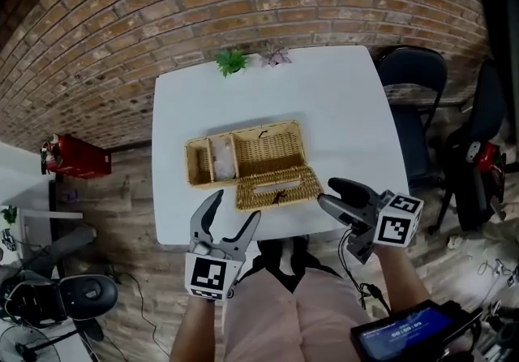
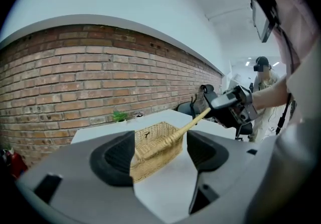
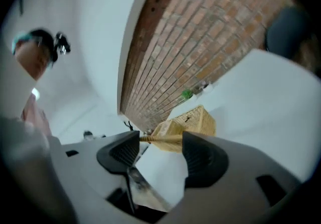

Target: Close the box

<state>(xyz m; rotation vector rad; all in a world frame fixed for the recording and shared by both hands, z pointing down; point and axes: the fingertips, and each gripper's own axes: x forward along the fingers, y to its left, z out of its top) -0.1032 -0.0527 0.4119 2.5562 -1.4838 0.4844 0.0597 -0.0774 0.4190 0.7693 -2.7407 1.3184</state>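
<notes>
An open wicker box (image 1: 272, 145) lies in the middle of the white table (image 1: 340, 101). Its lid (image 1: 278, 187) is folded out flat toward the near edge. Something white (image 1: 223, 161) sits in its left compartment. My left gripper (image 1: 237, 206) hovers open at the near table edge, just left of the lid, with nothing between its fingers. From the left gripper view the box (image 2: 155, 142) lies beyond the left gripper (image 2: 160, 152). My right gripper (image 1: 330, 192) is open at the lid's right end. In the right gripper view the lid's edge (image 3: 160, 138) runs across the gap of the right gripper (image 3: 160, 150).
Two small plants (image 1: 231, 62) (image 1: 277, 56) stand at the table's far edge by the brick wall. A black chair (image 1: 413, 80) stands right of the table. A red object (image 1: 73, 157) lies on the floor at left. A lit screen (image 1: 401, 332) shows at bottom right.
</notes>
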